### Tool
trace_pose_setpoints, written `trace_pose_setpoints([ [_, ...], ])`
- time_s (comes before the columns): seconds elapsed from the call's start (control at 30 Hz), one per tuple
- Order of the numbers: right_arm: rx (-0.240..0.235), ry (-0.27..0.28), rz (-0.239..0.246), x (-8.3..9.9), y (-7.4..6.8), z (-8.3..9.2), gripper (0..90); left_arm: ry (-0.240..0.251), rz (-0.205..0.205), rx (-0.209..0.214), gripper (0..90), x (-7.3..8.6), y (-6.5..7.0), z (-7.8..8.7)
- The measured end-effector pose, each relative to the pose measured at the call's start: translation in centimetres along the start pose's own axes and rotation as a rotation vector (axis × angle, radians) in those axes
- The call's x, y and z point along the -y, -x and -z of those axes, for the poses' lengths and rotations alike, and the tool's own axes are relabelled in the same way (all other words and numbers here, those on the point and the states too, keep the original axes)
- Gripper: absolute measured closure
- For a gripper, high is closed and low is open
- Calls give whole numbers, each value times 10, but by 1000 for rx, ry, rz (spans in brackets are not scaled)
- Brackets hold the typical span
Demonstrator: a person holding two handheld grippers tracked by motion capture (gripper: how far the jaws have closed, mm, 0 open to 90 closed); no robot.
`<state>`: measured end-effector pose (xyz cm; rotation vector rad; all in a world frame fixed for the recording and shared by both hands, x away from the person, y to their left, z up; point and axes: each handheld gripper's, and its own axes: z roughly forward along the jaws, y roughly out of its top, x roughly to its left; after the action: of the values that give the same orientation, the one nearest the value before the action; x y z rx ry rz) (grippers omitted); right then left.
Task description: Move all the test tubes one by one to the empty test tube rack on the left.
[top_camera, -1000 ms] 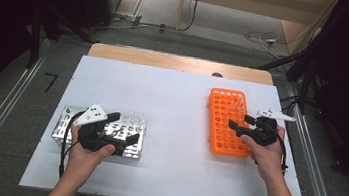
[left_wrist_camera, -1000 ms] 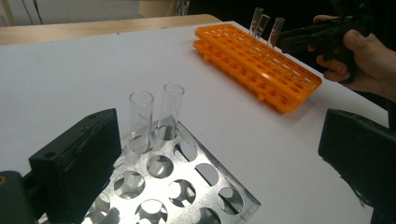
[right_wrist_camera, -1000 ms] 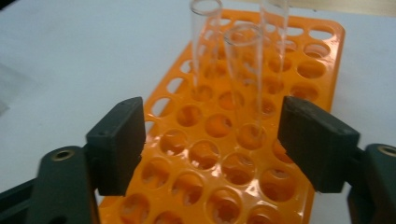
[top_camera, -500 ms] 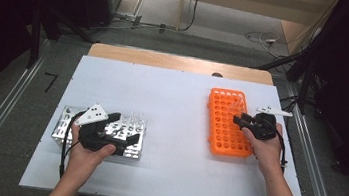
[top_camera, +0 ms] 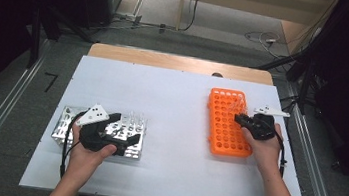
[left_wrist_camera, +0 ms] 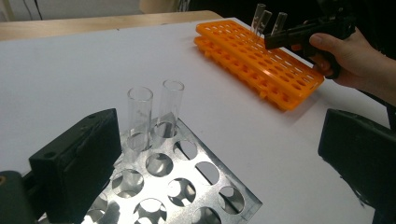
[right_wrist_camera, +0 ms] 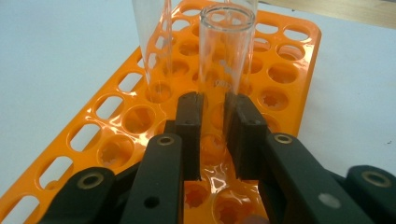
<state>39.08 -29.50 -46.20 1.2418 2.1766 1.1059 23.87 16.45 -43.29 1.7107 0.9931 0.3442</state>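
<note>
Clear glass tube (right_wrist_camera: 226, 51), upright in perforated orange rack (right_wrist_camera: 285, 60)

Orange rack (right_wrist_camera: 289, 70): you see glossy moulded plastic, smooth, with highlights on its rims.
Test tube (right_wrist_camera: 227, 51): clear, smooth and glassy; glass or plastic cannot be told.
Right gripper (right_wrist_camera: 214, 135): matt black plastic jaws with metal rivets.
Metal rack (left_wrist_camera: 187, 186): your 6 o'clock; bright, reflective sheet metal.
Table (top_camera: 162, 96): matt white top, wood edge at 12 o'clock.
</note>
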Motion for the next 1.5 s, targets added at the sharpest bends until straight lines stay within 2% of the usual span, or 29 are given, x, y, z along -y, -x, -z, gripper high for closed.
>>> trace_pose_setpoints([
  [0.17,-13,48,-10,-6,-1,9,737,8,-1,2,0,-1,0,1],
  [0.27,-2,72,-4,-10,-4,16,737,10,-3,1,0,-2,1,2],
  [0.43,-34,103,-29,-15,-9,27,737,13,-7,6,0,-3,4,1],
  [0.6,-74,116,-23,-19,-19,39,737,11,-20,12,0,-5,8,-1],
  [0.73,-110,118,-5,-20,-31,48,737,11,-26,19,0,-6,10,-2],
  [0.8,-148,127,-4,-21,-36,53,737,7,-27,19,0,-6,11,-3],
  [1.0,-208,136,45,-18,-58,66,737,2,-42,36,0,-7,17,-6],
  [1.1,-218,132,61,-15,-68,69,736,2,-48,47,0,-8,20,-7],
  [1.3,-272,130,77,-7,-85,73,737,-4,-62,64,0,-9,28,-10],
  [1.4,-293,111,96,-5,-95,73,737,-4,-73,71,0,-11,32,-12],
  [1.5,-328,103,88,-4,-105,75,737,-7,-79,79,0,-12,36,-13],
])
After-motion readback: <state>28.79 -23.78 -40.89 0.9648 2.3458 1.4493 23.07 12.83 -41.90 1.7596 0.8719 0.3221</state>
